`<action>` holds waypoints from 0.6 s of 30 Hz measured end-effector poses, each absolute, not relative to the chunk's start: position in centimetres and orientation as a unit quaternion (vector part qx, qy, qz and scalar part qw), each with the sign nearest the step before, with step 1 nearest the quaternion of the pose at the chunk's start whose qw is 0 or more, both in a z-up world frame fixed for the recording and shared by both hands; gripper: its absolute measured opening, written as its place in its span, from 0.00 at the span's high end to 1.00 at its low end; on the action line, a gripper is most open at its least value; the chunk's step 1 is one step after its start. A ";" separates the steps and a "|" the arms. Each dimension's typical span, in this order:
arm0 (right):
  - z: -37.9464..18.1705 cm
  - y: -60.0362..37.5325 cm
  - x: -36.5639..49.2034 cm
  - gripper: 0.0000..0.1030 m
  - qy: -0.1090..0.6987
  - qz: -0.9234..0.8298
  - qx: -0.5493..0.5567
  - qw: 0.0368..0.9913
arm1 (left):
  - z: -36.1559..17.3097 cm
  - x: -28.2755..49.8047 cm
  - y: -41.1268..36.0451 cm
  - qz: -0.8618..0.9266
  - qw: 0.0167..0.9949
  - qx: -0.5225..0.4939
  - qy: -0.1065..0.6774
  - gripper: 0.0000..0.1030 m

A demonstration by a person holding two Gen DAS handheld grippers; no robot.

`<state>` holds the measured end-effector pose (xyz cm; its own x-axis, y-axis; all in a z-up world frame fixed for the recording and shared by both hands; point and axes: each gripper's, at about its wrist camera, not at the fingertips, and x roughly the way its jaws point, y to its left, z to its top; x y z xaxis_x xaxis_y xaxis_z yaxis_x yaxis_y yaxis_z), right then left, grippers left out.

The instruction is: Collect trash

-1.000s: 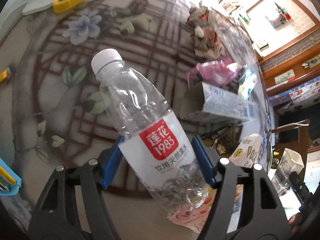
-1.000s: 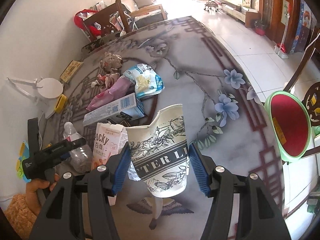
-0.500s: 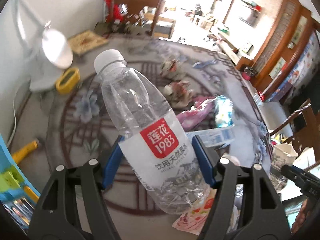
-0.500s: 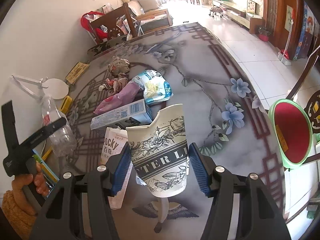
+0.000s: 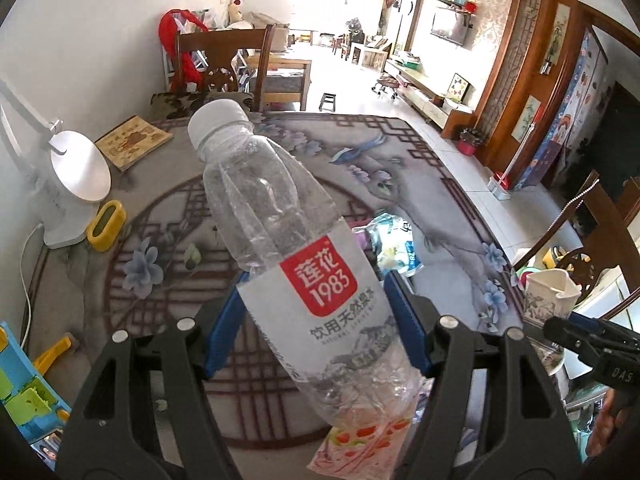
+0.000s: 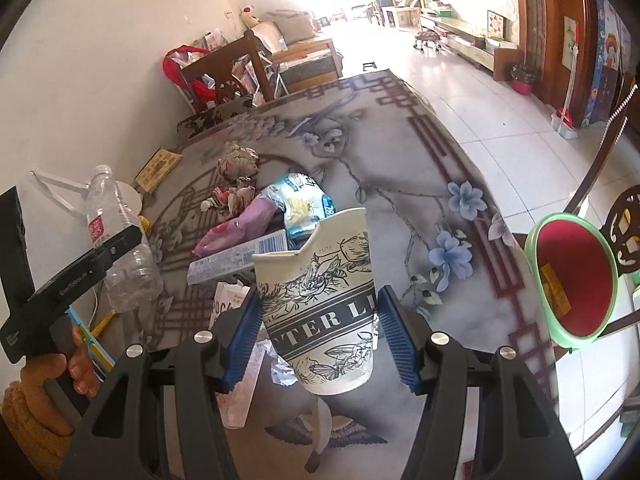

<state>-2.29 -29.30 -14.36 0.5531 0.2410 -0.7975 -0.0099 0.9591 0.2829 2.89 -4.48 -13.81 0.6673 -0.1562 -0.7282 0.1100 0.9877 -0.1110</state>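
Clear plastic bottle (image 5: 280, 248) sits clamped in your left tool (image 5: 316, 320), torn paper cup (image 6: 320, 304) gripped by your right tool (image 6: 318, 336).

table (image 6: 400, 184): floral cloth | on it: wrappers (image 6: 236, 196), carton (image 6: 236, 258), lamp (image 5: 76, 184)

White desk lamp (image 5: 76, 184), yellow holder (image 5: 106, 226), wooden chair (image 5: 224, 60)
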 end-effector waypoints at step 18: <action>-14.3 -29.9 -1.0 0.45 0.465 0.100 0.120 0.871 | -12.8 3.3 -7.6 -0.086 0.915 -0.019 0.393 0.35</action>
<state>-0.96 -29.86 -14.30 0.5478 0.2857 -0.7863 -0.0625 0.9512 0.3021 3.31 -7.62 -12.82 0.6755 -0.1729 -0.7168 0.1435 0.9844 -0.1023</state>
